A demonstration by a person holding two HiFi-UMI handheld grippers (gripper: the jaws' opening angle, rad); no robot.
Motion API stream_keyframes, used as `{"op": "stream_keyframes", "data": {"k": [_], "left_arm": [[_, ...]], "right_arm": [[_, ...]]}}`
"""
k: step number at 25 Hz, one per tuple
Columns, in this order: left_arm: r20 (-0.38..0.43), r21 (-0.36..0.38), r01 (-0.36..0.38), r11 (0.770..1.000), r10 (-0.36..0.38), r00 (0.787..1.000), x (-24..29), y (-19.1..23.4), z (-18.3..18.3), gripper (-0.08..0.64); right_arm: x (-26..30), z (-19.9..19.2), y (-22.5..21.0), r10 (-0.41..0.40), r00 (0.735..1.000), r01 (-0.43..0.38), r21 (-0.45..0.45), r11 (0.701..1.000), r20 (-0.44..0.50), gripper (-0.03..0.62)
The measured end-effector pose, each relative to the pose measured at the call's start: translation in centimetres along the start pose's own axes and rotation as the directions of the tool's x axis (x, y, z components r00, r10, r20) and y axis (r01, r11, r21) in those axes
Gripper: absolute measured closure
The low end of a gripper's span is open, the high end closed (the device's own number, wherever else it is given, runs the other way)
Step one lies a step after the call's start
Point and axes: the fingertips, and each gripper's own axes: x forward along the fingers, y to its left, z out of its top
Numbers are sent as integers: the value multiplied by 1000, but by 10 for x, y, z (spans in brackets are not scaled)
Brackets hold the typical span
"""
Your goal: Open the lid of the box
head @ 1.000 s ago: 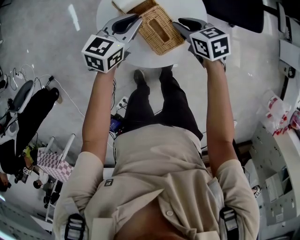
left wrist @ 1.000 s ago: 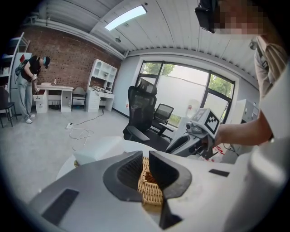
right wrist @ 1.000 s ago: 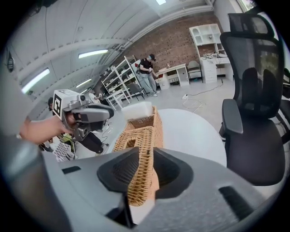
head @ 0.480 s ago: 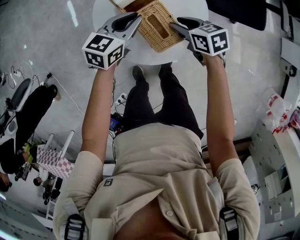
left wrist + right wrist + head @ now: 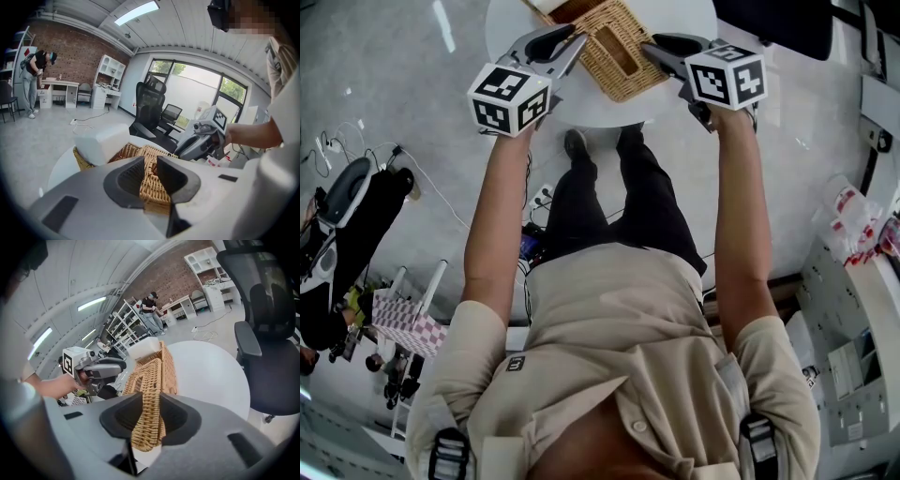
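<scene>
Wicker box (image 5: 623, 66) lies on the round white bench (image 5: 689, 23) in the head view, long axis running away from the person. The left gripper (image 5: 570, 39) and right gripper (image 5: 653, 49) meet the box's two long sides, equally near.

Left gripper view: the jaws pinch the lid (image 5: 149, 190) by its woven edge, the box stretching ahead.

Right gripper view: the jaws are closing on the lid's opposite edge, which fills their gap.
</scene>
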Motion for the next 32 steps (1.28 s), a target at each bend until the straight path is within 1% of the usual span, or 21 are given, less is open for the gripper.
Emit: {"op": "stream_keyframes", "data": {"k": [11, 21, 32], "left_arm": [[45, 10, 14, 1000, -14, 999, -18, -13, 20, 503], [97, -3, 25, 1000, -25, 995, -35, -23, 33, 503], [151, -25, 30, 999, -26, 988, -65, -38, 51, 503]], "right_arm": [[-25, 23, 31, 2, 999, 0, -55, 998, 45, 551], [-32, 32, 62, 24, 998, -18, -97, 995, 60, 555], [-35, 38, 112, 70, 996, -61, -151, 987, 56, 554]]}}
